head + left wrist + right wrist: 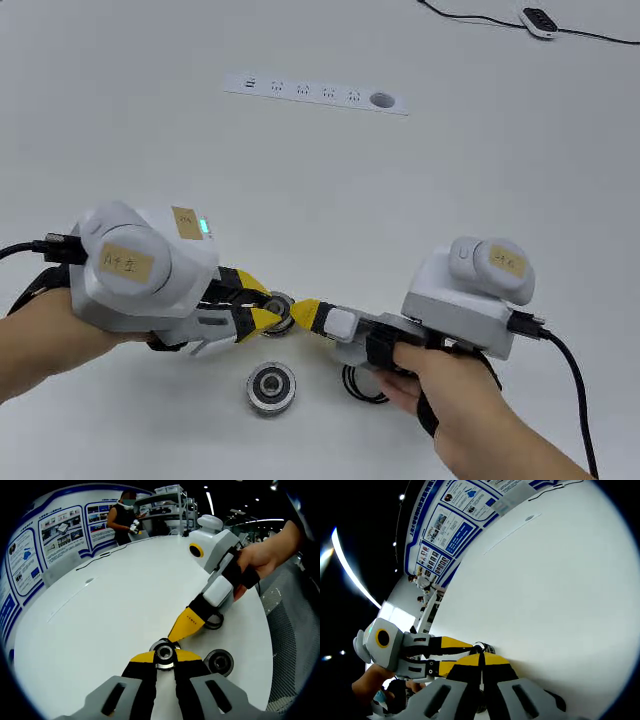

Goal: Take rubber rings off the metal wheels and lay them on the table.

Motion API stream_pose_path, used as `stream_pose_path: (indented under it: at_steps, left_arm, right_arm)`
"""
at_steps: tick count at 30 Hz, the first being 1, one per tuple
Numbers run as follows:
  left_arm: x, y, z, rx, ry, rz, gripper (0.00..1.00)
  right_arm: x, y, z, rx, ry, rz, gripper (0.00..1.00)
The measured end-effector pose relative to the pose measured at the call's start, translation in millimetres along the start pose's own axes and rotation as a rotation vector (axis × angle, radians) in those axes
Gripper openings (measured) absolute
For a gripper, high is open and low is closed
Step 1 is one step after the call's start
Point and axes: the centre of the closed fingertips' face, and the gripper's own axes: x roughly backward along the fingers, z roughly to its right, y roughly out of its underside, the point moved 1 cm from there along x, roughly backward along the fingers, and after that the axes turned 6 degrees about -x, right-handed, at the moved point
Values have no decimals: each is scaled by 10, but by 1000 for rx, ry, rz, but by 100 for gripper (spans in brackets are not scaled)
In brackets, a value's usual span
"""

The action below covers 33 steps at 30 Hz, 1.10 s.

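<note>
Head view: left tool [264, 316] comes in from the left and right tool [306, 315] from the right. They meet almost nose to nose above the bench [330, 190], near its front edge. A wheel [279, 310] sits between the yellow tips, off the bench, pinched by the left tool. The right tool's tips touch its right-hand rim. A second wheel [271, 388] lies flat on the bench just in front. Loose black rings [360, 386] lie beside it, partly under the right tool. A power strip [315, 93] lies well apart at the back. Left gripper view: the left tool [165, 658] has its jaws drawn in on the wheel [164, 650], one either side, with the hub face turned up toward the camera. The right tool [176, 636] slants down from upper right, its jaws pressed into one wedge and its point at the wheel's far rim. The second wheel [219, 661] is to the right and the rings [216, 623] are beneath the right tool's body. Right gripper view: the right tool [481, 656] has its jaws together with only a thin seam between. Whether they nip rubber I cannot tell, as the tips hide the contact. The wheel [484, 646] lies dead ahead, touching the tips, with the left tool [469, 653] coming in from the left. Judgement: the right tool works and the left only braces. Any ring must peel off away from the left jaws, along the wheel's axle.
</note>
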Motion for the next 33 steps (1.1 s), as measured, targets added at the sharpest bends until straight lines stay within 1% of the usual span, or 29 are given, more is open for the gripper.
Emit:
stream_pose_path:
  at_steps: [4,13,23,29,33]
  left_arm:
    - [0,0,0,0,0,0,12]
    - [-2,5,-9,3,6,-1,12]
    - [-7,4,-11,0,6,-2,13]
    - [-7,2,-9,1,3,-3,13]
    - [-5,0,-6,0,4,-3,13]
  right_arm:
    - [-2,-1,-8,13,2,-4,1]
    - [-12,10,-45,78,3,-12,1]
    - [-39,26,-62,106,2,-25,1]
    - [-36,22,-58,109,6,-24,1]
    - [-29,25,-77,107,-6,-20,1]
